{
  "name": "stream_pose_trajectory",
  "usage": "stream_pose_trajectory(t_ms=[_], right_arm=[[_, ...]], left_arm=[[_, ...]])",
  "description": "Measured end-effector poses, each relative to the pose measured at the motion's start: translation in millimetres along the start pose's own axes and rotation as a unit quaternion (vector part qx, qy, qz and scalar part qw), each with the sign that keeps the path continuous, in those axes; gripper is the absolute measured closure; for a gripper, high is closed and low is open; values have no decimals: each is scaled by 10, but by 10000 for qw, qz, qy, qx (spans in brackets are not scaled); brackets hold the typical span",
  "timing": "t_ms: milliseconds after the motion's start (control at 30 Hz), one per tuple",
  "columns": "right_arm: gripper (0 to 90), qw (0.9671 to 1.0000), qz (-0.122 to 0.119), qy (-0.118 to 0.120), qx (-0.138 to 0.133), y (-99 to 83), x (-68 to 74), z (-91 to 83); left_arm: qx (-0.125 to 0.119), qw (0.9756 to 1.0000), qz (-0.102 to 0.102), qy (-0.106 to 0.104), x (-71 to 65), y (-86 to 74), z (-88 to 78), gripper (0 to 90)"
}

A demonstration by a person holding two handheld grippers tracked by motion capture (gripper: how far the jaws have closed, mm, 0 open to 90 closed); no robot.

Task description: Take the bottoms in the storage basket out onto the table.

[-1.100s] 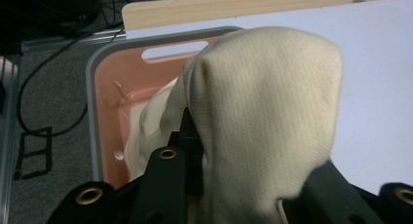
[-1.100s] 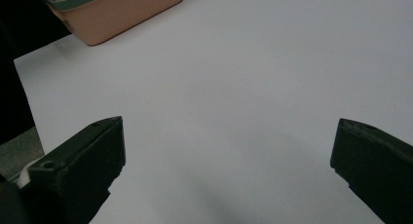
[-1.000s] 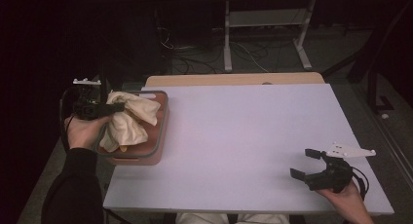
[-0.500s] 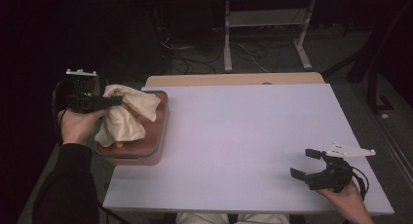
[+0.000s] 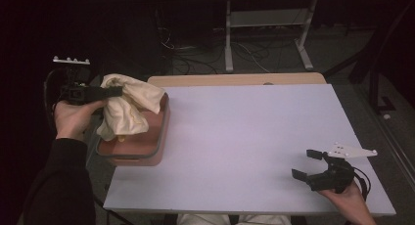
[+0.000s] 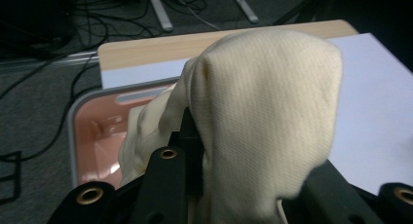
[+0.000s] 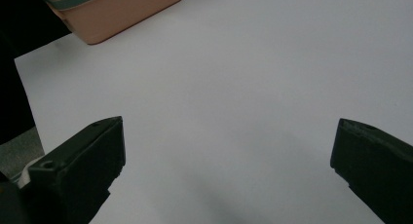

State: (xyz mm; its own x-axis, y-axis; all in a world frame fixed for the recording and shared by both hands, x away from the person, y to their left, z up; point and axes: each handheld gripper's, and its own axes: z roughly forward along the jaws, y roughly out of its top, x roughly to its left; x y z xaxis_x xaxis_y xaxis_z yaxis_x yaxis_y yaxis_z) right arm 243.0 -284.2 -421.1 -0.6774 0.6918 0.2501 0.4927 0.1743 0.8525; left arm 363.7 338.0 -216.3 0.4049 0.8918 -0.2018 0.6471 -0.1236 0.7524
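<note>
Here, cream cloth (image 5: 128, 105) over pink tub (image 5: 155, 146), white table (image 5: 244, 137) beyond

From my remote seat, I note the cream cloth (image 6: 263, 121) drapes over the left gripper (image 5: 113, 92), so I cannot see its fingertips or where they pinch. The cloth also covers most of the pink bin (image 5: 151, 137); its contents stay hidden from me. In the right gripper view the bin (image 7: 117, 9) is cut by the top edge. The right gripper (image 5: 313, 165) partly covers the hand (image 5: 350, 200), cropped below.
</note>
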Motion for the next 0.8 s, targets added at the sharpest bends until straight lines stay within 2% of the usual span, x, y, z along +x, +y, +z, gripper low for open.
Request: stream_pose_trajectory(t_ms=[167, 400, 633, 800], right_arm=[[0, 10000, -2, 7, 3, 1, 1, 0], [0, 10000, -24, 11, 18, 3, 3, 4], [0, 10000, 0, 12, 6, 2, -3, 1], [0, 10000, -7, 23, 26, 4, 2, 7]], left_arm=[[27, 10000, 7, -41, -67, 62, -18, 702], [90, 9995, 219, -198, -232, 166, -2, 701], [101, 9991, 265, -322, -323, 200, 35, 701], [63, 9983, 373, -437, -439, 237, 57, 701]])
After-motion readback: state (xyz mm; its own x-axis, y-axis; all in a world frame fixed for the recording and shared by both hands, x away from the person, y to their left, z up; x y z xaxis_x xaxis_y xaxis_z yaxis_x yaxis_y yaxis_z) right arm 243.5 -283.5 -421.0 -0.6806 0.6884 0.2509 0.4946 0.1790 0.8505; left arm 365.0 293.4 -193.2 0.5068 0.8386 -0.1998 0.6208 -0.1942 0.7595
